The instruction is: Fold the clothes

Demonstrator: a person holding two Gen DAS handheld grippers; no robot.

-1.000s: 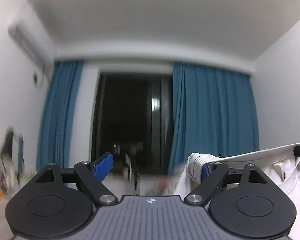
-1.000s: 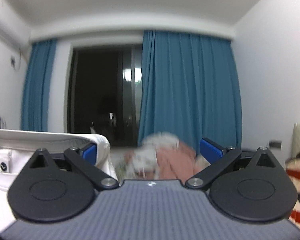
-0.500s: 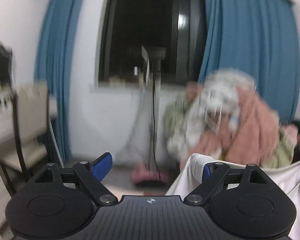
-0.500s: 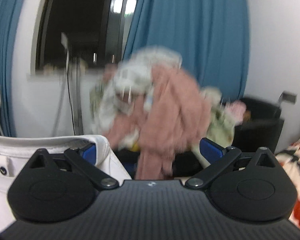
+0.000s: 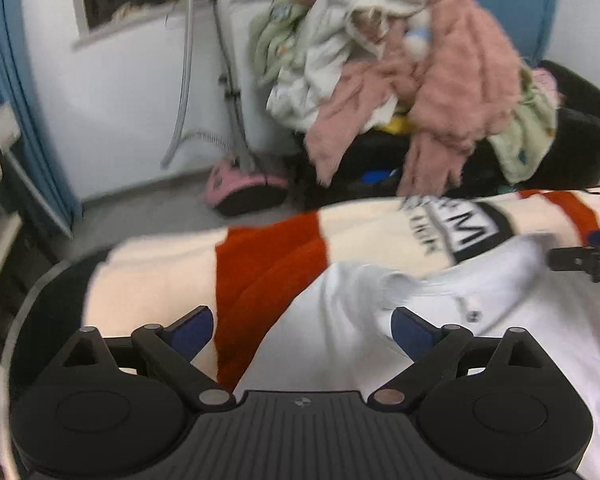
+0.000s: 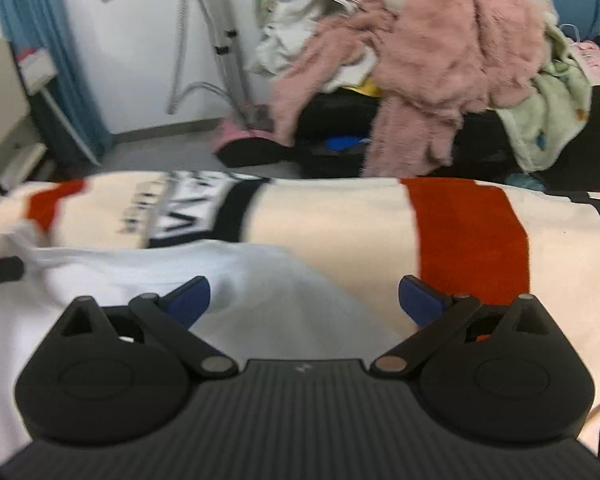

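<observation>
A lived-in bedroom at home: blue curtains (image 6: pixel 40 60) flank a window, a garment steamer (image 5: pixel 236 184) stands on the floor, and heaped laundry (image 6: pixel 440 40) buries a dark chair beyond a striped blanket (image 6: pixel 460 232).

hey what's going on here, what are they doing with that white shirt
A person holds a two-finger gripper in each hand, over a white collared shirt lying on a cream, red and black striped blanket. The left gripper and right gripper both have their blue-tipped fingers spread wide, gripping nothing. The shirt looks laid out for folding, with no fold made yet. Behind, a pile of pink and pale clothes waits on a black chair.
</observation>
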